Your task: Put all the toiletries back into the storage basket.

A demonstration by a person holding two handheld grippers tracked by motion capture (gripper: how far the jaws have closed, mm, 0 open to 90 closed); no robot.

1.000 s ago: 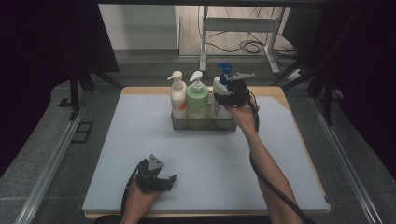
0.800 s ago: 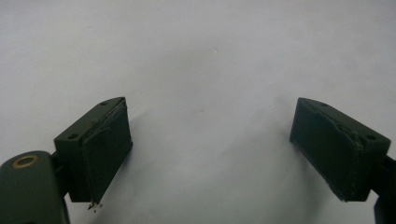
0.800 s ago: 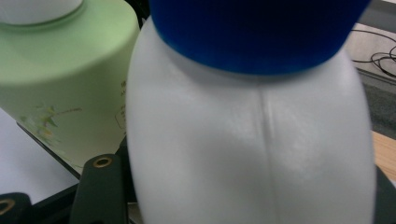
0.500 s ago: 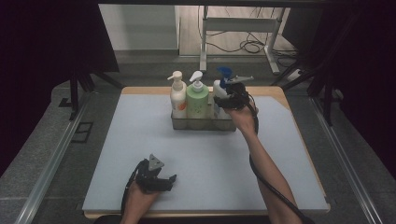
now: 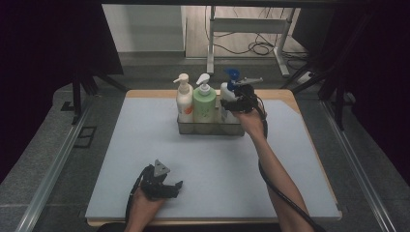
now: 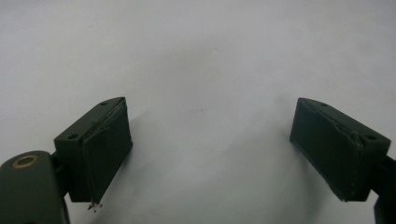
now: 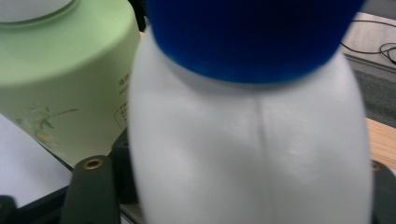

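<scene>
A white bottle with a blue pump point(image 5: 226, 93) point(image 7: 247, 149) stands at the right end of a grey metal tray point(image 5: 208, 129) at the back of the table. My right gripper point(image 5: 232, 103) point(image 7: 252, 196) reaches in from the right with this bottle between its jaws, which have just been opening. The bottle's sides hide the pads, so I cannot tell whether they touch it. A green bottle point(image 5: 205, 103) point(image 7: 60, 84) stands right beside it. My left gripper point(image 5: 174, 187) point(image 6: 210, 140) rests low over the mat near the front edge, open with nothing in it.
A cream pump bottle point(image 5: 184, 99) fills the tray's left end. The pale blue mat point(image 5: 145, 140) point(image 6: 201, 51) covers most of the wooden table. A desk frame and cables point(image 5: 251, 46) lie on the floor beyond the far edge.
</scene>
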